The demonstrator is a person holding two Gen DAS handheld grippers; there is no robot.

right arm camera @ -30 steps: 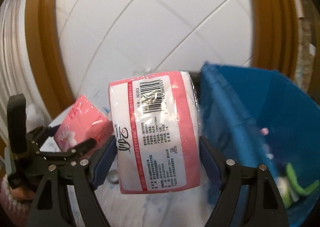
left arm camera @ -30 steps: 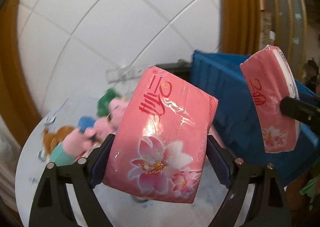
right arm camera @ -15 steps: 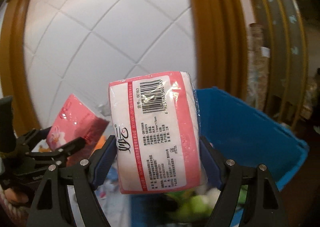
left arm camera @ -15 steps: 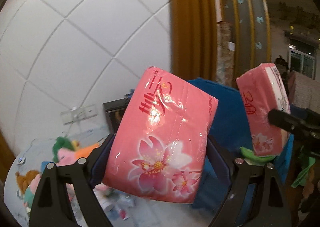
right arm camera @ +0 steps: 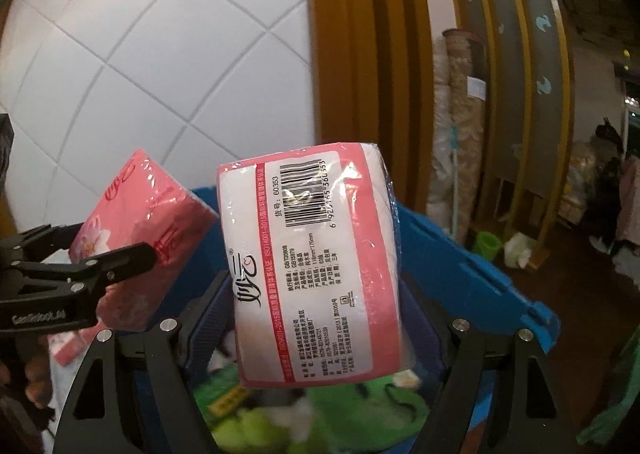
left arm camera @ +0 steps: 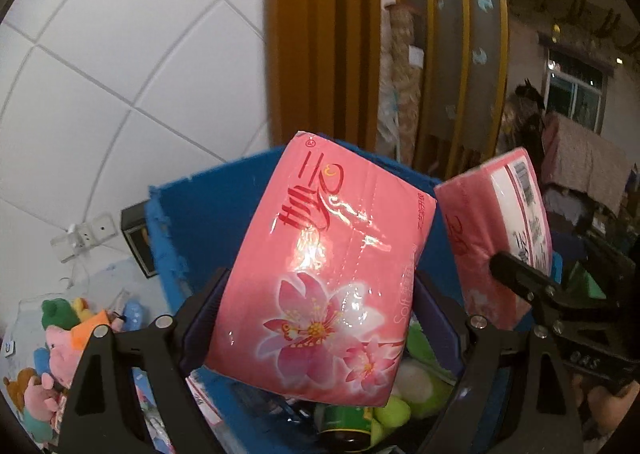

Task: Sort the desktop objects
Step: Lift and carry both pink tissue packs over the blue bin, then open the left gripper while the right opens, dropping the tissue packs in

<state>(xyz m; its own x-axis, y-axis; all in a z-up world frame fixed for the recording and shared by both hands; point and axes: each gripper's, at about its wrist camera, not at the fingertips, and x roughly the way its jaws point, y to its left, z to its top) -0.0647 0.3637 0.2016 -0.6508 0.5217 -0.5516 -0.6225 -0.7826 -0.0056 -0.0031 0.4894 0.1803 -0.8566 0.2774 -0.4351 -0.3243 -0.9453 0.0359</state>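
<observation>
A pink tissue pack with lily flowers (left arm camera: 324, 274) is tilted, printed front showing, above the open blue bin (left arm camera: 200, 222). Just beside it, a second pink tissue pack (right arm camera: 312, 262) shows its white barcode back, upright over the same bin, which holds green plush toys (right arm camera: 352, 410).

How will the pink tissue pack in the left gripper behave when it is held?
The tissue pack is probably soft and light; its sides bulge between the left gripper pads. Its glossy film looks slippery, so it might slide.
</observation>
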